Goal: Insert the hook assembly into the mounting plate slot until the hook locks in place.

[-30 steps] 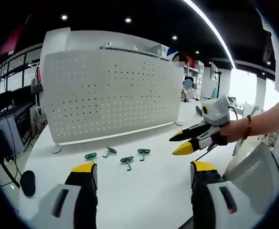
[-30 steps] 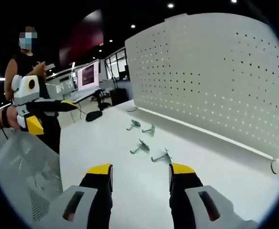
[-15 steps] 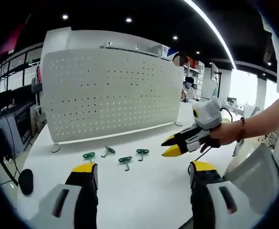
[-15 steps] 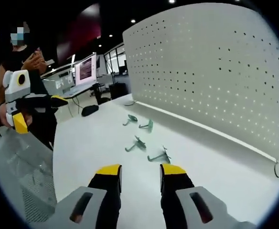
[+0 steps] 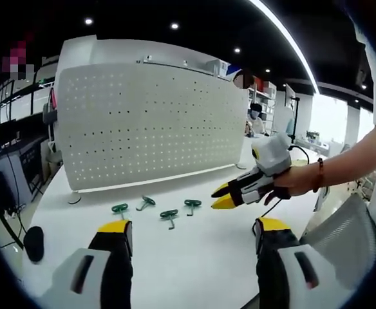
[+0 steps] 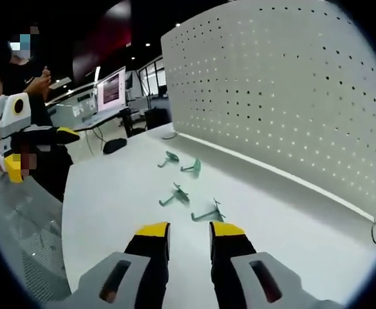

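- comparing with the pictures of a second ago, we see the right gripper [image 5: 221,197] has come in from the right of the left gripper view toward the middle, its yellow tips now just beside the rightmost of the green hooks [image 5: 192,205]
- in the right gripper view the right gripper [image 6: 188,230] has drawn its jaws in from a wide spread to a narrow gap; nothing sits between them, so we call it nearly closed and empty
- the nearest hook [image 6: 207,213] lies just above those jaws at lower middle of the right gripper view, apart from them
- we judge this as the reach before a pick: no hook is lifted yet, so the insertion has not begun
- the left gripper [image 5: 187,229] hangs at the bottom of its own view with jaws spread wide and empty; it also shows at the left edge of the right gripper view [image 6: 30,143], where we cannot tell its jaws
- four small green hooks lie loose in a loose row on the white table [image 5: 201,251], centre of the left gripper view, well apart from one another; each looks like a flat head on a thin bent stem, though small and blurred
- the white mounting plate [image 5: 149,122], a perforated board, stands upright behind them across the upper middle; we cannot tell which hole is the target slot
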{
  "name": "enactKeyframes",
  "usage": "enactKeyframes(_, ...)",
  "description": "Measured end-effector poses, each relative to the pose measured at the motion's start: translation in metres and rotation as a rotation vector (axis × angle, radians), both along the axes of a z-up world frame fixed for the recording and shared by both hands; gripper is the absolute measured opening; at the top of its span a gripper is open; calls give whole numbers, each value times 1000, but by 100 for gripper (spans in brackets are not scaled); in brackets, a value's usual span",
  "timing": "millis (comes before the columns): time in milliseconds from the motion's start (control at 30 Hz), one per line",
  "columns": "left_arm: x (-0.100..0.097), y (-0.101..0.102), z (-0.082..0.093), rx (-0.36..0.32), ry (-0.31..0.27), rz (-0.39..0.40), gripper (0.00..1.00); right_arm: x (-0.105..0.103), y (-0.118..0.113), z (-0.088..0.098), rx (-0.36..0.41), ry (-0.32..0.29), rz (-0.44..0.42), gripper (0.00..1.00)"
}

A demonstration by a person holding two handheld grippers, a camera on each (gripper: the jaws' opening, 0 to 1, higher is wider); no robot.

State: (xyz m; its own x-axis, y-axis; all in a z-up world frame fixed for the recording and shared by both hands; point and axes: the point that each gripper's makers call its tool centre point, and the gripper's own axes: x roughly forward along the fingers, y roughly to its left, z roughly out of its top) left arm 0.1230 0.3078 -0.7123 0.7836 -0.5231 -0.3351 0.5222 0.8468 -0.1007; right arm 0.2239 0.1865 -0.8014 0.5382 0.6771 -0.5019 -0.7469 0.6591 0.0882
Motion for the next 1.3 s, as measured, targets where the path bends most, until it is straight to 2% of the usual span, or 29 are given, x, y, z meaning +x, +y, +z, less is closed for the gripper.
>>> enactKeyframes(567,-1,2,-1,3,8,2,78,17,6,-11,-71,-14,10,17)
enactKeyframes(1300,2,8,2,8,2,7,77,36,3,-11,-89,-23,-14,16)
